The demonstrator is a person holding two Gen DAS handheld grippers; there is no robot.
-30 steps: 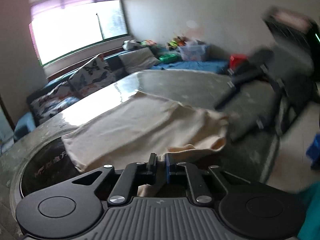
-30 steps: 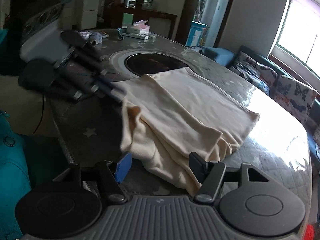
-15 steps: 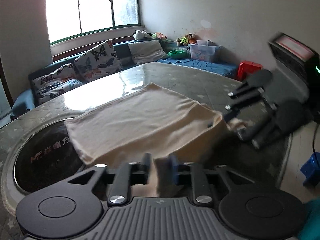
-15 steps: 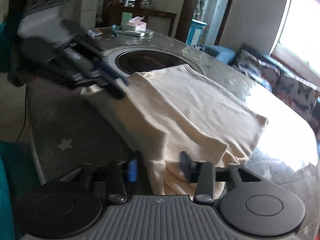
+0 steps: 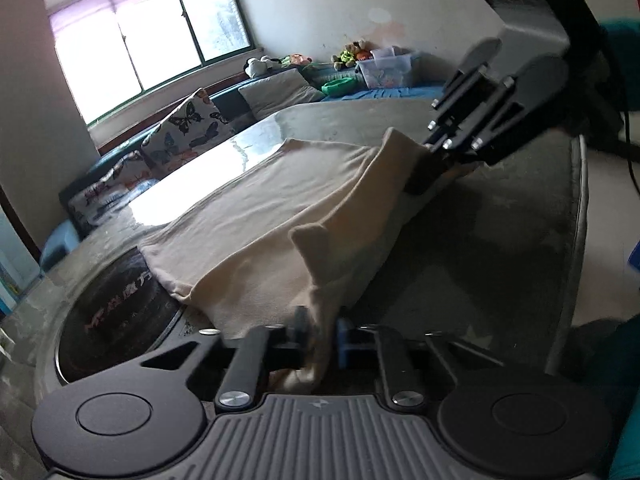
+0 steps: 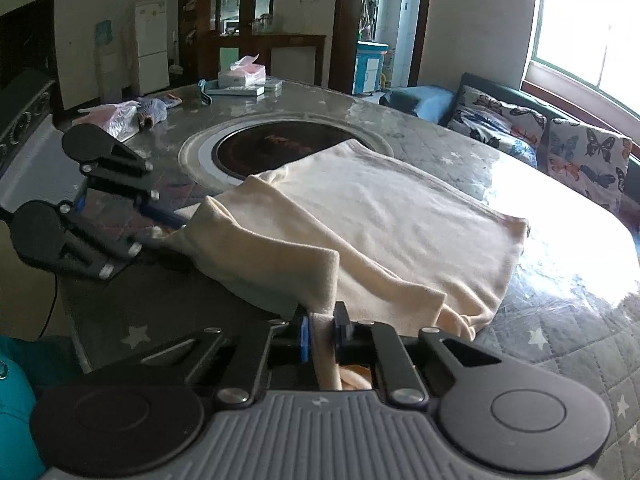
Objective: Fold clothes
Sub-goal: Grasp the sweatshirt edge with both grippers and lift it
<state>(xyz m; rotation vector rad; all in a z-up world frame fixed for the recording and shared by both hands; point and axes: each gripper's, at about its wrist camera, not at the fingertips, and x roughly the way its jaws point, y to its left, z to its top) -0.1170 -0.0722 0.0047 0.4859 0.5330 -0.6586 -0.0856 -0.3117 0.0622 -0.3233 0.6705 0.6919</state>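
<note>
The right gripper (image 6: pixel 320 330) is clenched on the near edge of the cream garment (image 6: pixel 400 216), and the left gripper (image 5: pixel 320 330) also grips a near fold of it, though this part is a little blurred. The garment lies spread on the grey surface (image 6: pixel 560 320), its pinched edge lifted. Its far corner overlaps the round dark cooktop (image 6: pixel 276 150).
</note>
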